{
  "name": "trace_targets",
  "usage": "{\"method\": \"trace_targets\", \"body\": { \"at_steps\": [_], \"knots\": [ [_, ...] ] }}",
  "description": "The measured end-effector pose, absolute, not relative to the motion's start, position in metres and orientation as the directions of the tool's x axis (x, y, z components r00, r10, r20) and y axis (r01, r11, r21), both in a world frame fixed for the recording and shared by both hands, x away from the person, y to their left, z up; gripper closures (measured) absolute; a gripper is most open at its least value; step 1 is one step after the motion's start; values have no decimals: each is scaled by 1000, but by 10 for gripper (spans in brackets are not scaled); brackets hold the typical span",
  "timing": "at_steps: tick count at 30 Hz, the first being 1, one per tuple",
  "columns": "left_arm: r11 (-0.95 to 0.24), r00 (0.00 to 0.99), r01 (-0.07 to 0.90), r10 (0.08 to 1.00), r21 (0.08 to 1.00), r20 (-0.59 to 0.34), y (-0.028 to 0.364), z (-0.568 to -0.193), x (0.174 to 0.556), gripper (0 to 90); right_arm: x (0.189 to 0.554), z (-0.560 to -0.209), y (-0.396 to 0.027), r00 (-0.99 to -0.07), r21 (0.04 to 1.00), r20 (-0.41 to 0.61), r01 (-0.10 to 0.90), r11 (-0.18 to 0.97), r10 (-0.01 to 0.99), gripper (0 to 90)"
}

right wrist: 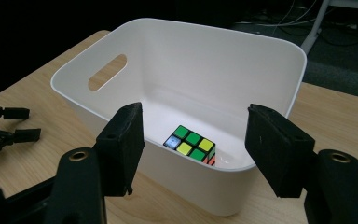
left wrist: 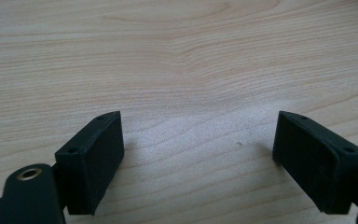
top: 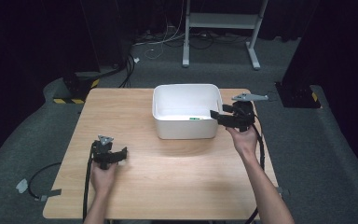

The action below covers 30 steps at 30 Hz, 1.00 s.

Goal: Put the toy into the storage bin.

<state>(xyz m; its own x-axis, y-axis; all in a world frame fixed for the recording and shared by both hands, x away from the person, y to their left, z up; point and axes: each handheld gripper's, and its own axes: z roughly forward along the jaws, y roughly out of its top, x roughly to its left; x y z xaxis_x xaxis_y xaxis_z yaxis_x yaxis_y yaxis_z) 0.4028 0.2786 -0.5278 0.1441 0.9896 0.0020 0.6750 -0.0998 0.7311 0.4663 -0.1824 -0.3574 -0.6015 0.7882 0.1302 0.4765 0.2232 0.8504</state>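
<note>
The left gripper (top: 120, 155) is observed at the left front of the wooden worktop (top: 177, 186), held from below by the person's left hand (top: 103, 179). In the left gripper view its fingers (left wrist: 93, 161) are seen spread wide, with bare wood grain between them and nothing pinched.

Right of centre and towards the far edge of the worktop, a white plastic bin (top: 186, 87) is found standing upright, well apart from the left gripper. An oval handle slot (right wrist: 107, 72) is noted in one end wall. A Rubik's cube (right wrist: 191, 143) is found lying on the floor of the bin, close to the wall nearest the right gripper's camera; green and yellow squares are presented on its upper face.

The right gripper (top: 216, 117) is recorded at the bin's right end, just beside the rim and carried by the right hand (top: 244, 140). In the right gripper view its fingers (right wrist: 121, 147) are seen standing apart, raised over the near rim, with the cube framed in the gap farther off. Nothing is pinched.
</note>
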Motion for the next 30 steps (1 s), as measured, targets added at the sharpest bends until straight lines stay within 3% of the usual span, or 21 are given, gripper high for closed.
{"method": "trace_targets", "body": {
  "at_steps": [30],
  "knots": [
    [-100, 144, 675, 990, 731, 2, 279, -528, 403, 166, 445, -355, -207, -589, 876, 134, 446, 182, 797, 379]
  ]
}}
